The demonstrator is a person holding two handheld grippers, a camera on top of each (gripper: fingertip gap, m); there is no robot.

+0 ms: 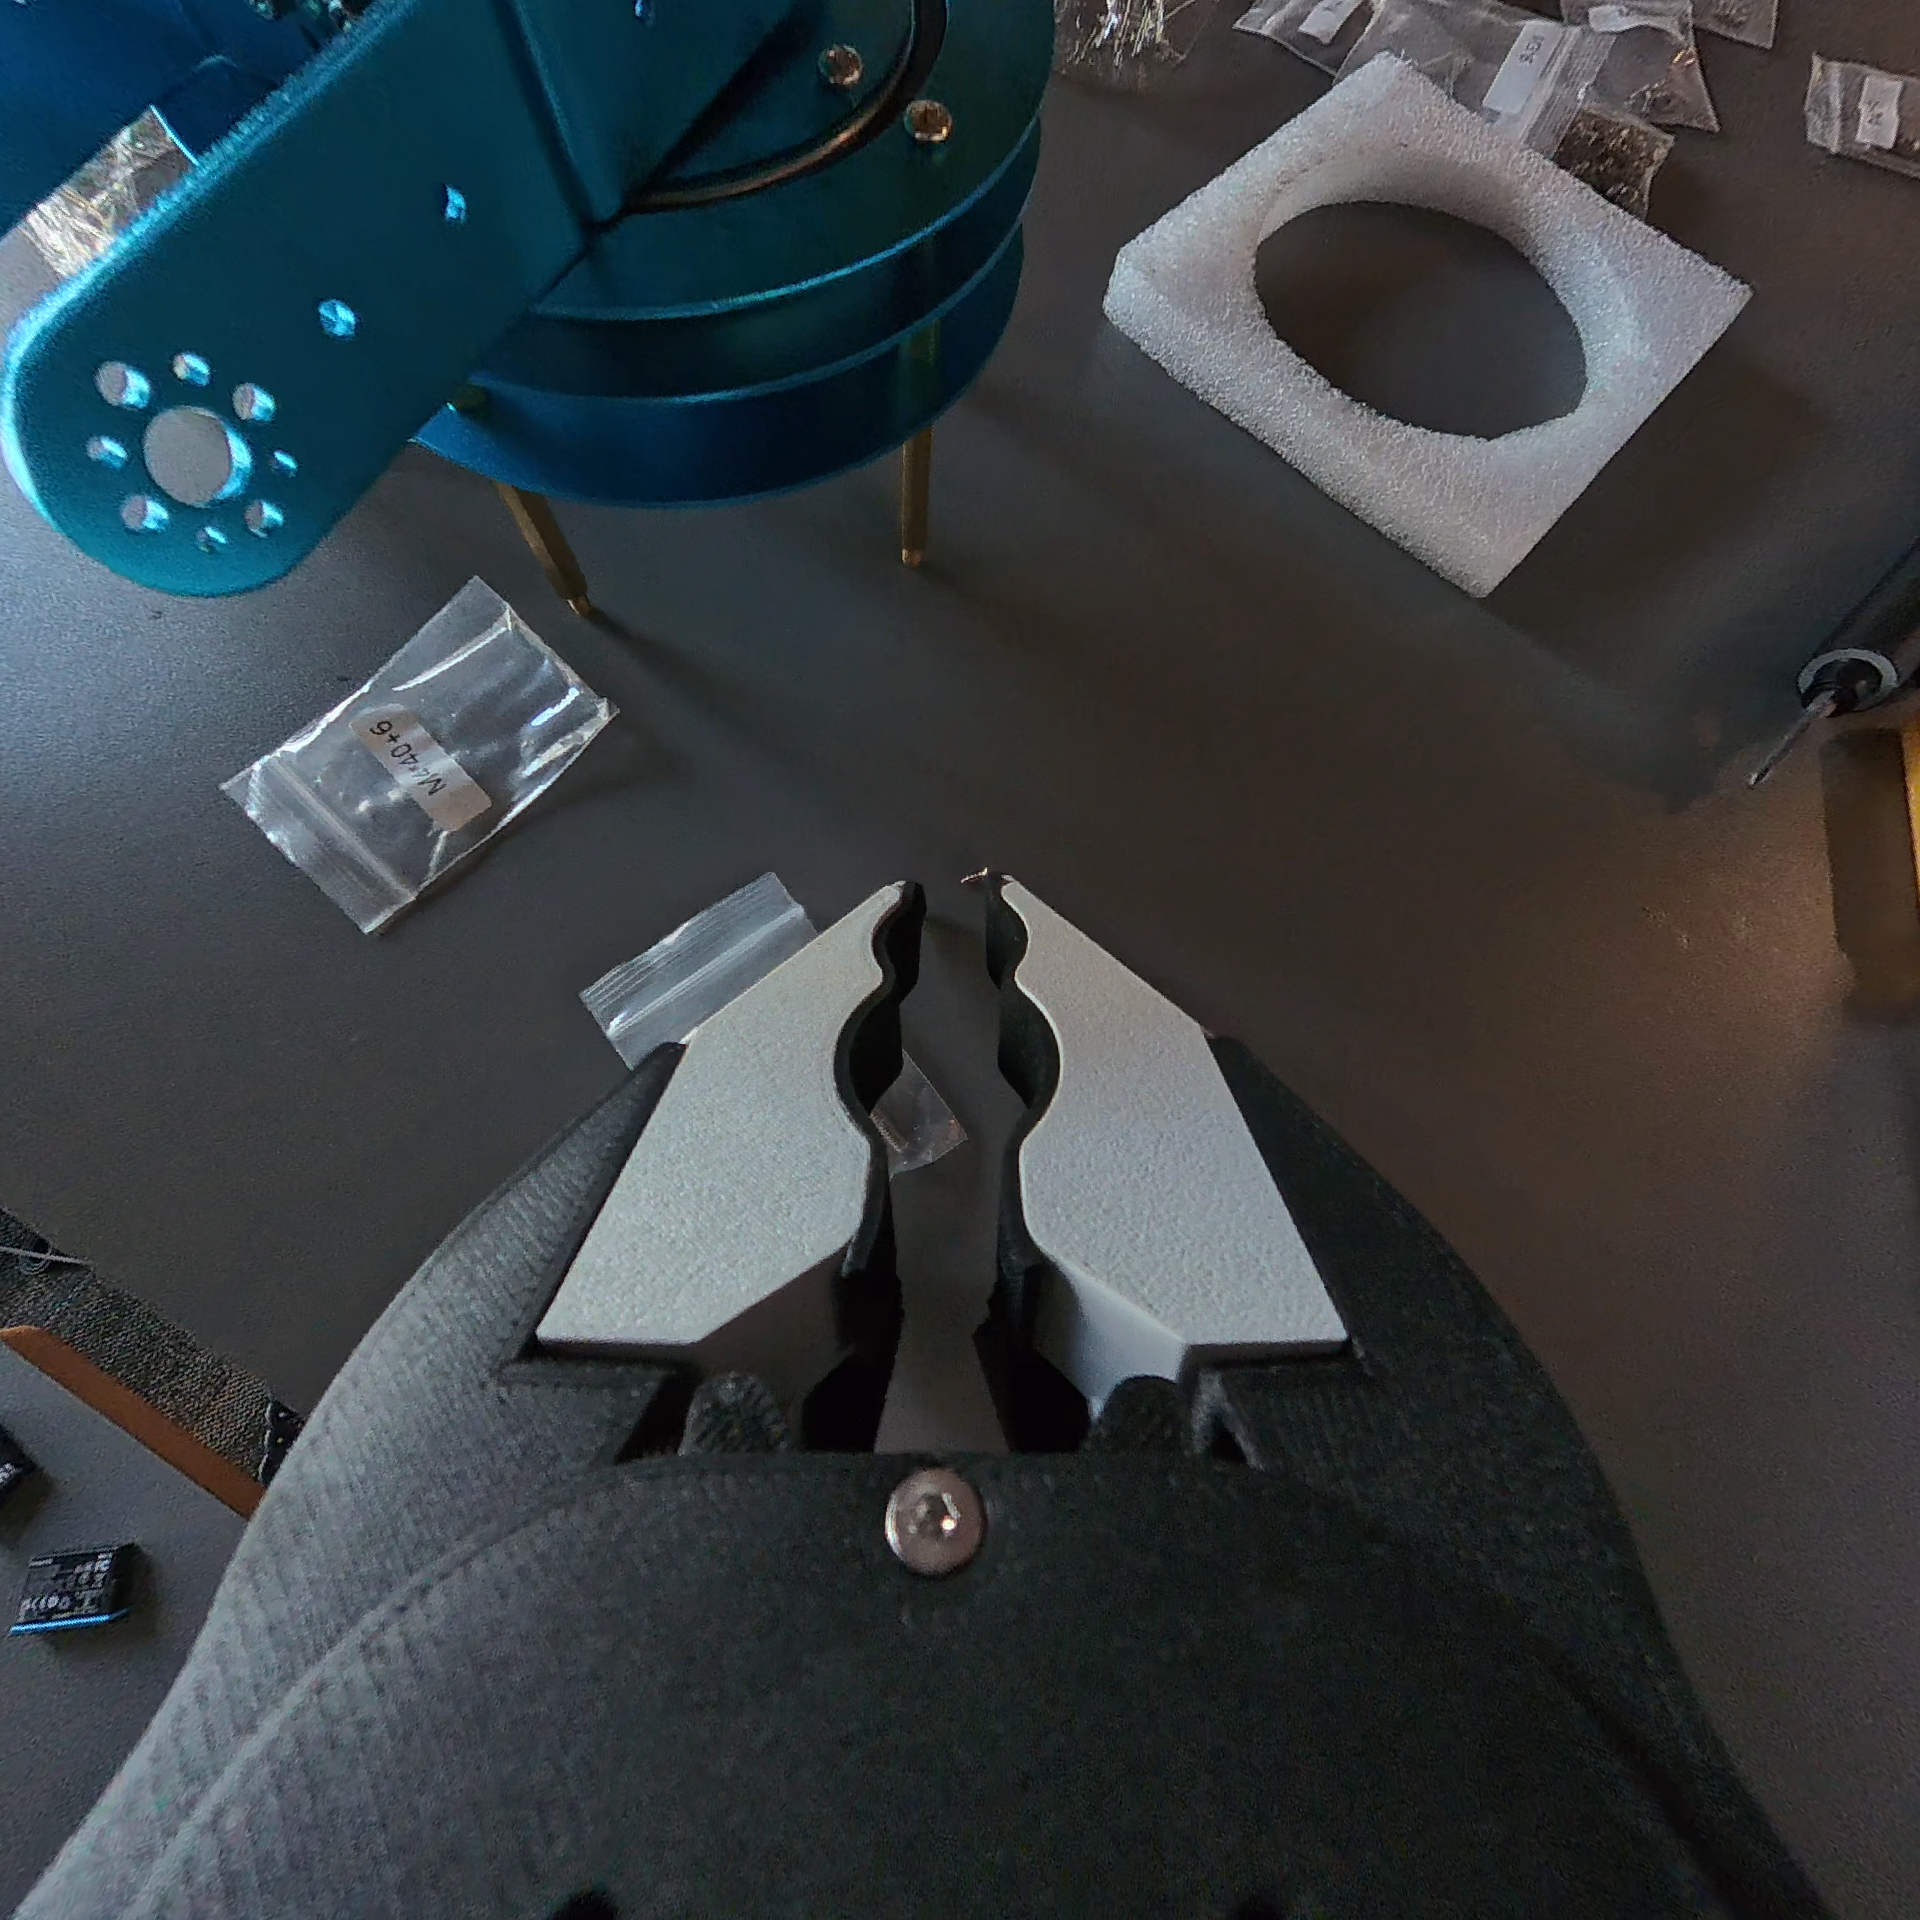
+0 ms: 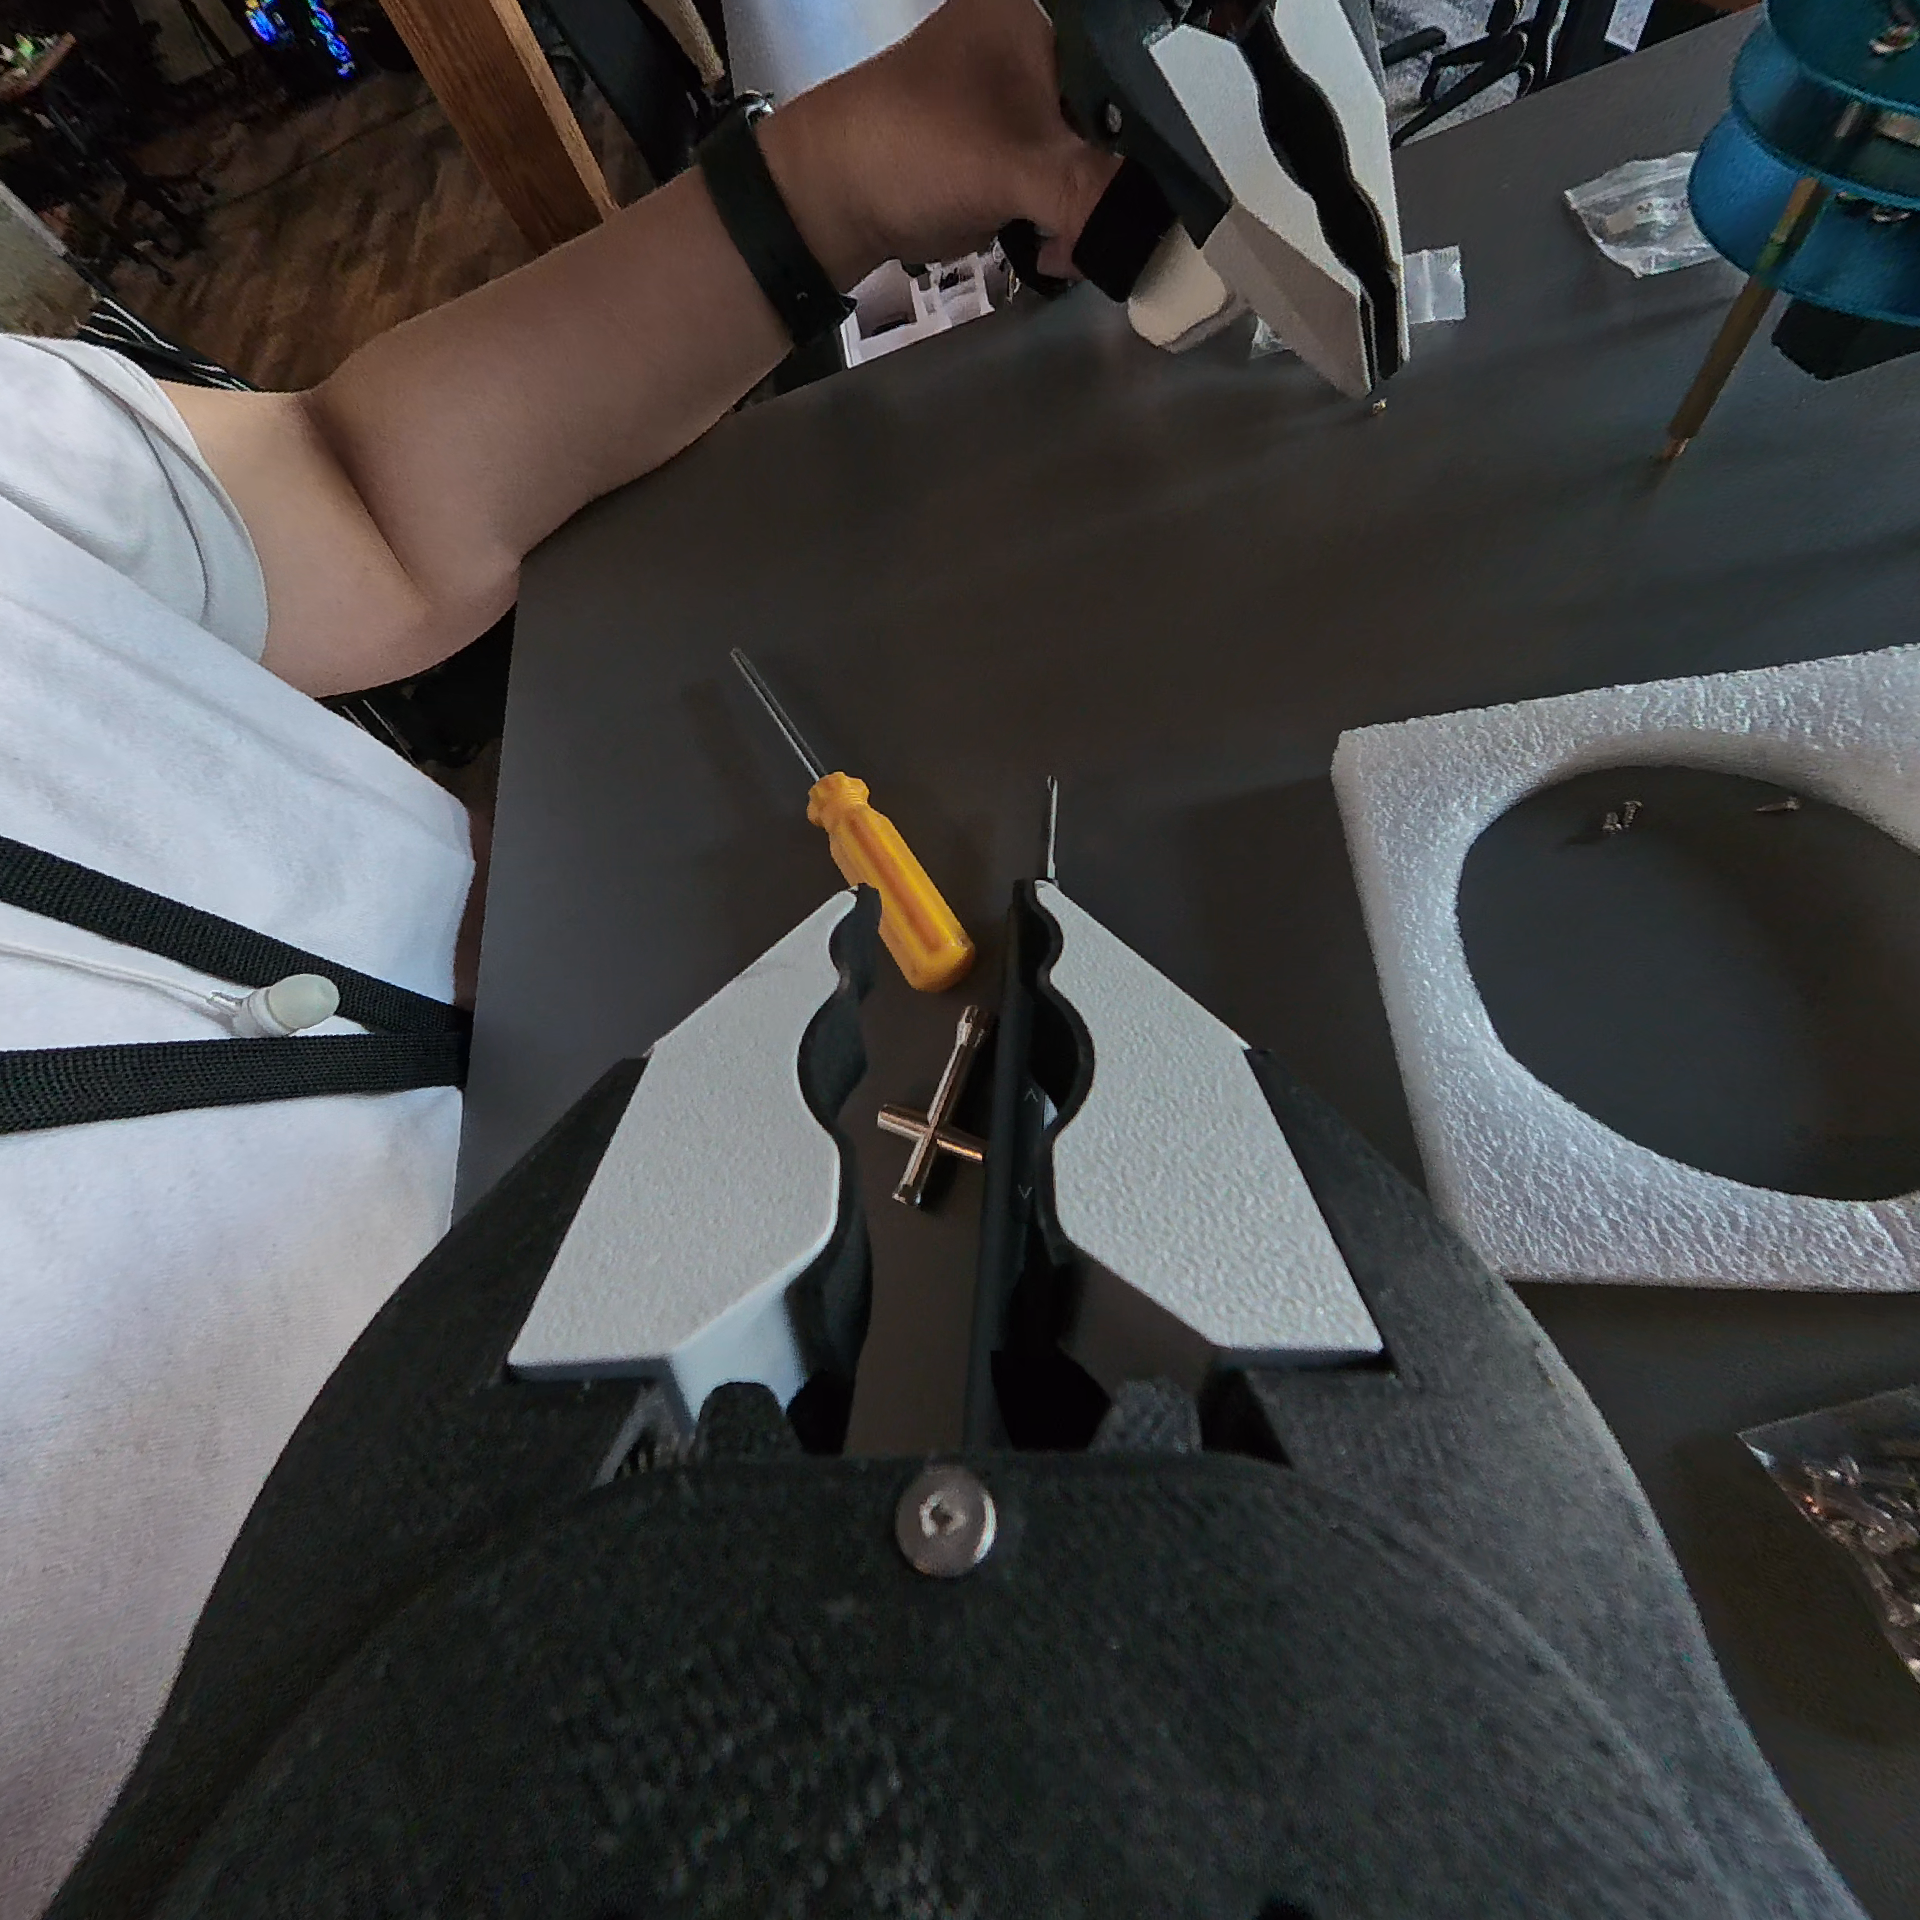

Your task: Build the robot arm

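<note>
My left gripper (image 1: 954, 888) hangs just above the dark table (image 1: 1195, 831), jaws almost together, with a tiny screw (image 1: 982, 878) at the tip. It also shows in the right wrist view (image 2: 1374, 384), tips down, near the teal metal disc stack on brass standoffs (image 1: 727, 312). My right gripper (image 2: 940, 899) is open over the table. A slim black screwdriver (image 2: 1003, 1143) lies between its fingers, against the right one. A yellow-handled screwdriver (image 2: 894, 883) and a cross-shaped metal wrench (image 2: 930, 1127) lie under it.
A white foam frame with a round hole (image 1: 1195, 312) lies to the right, with small screws (image 2: 1616, 816) inside the hole. Clear plastic bags (image 1: 416, 748) lie left and at the back. A bag of screws (image 2: 1860, 1496) lies right. The person's arm (image 2: 520, 416) crosses the table's near edge. Spacing between my two grippers at the tips: around 20 centimetres. It is some 5 centimetres from my right tips to the cross-shaped metal wrench (image 2: 930, 1127).
</note>
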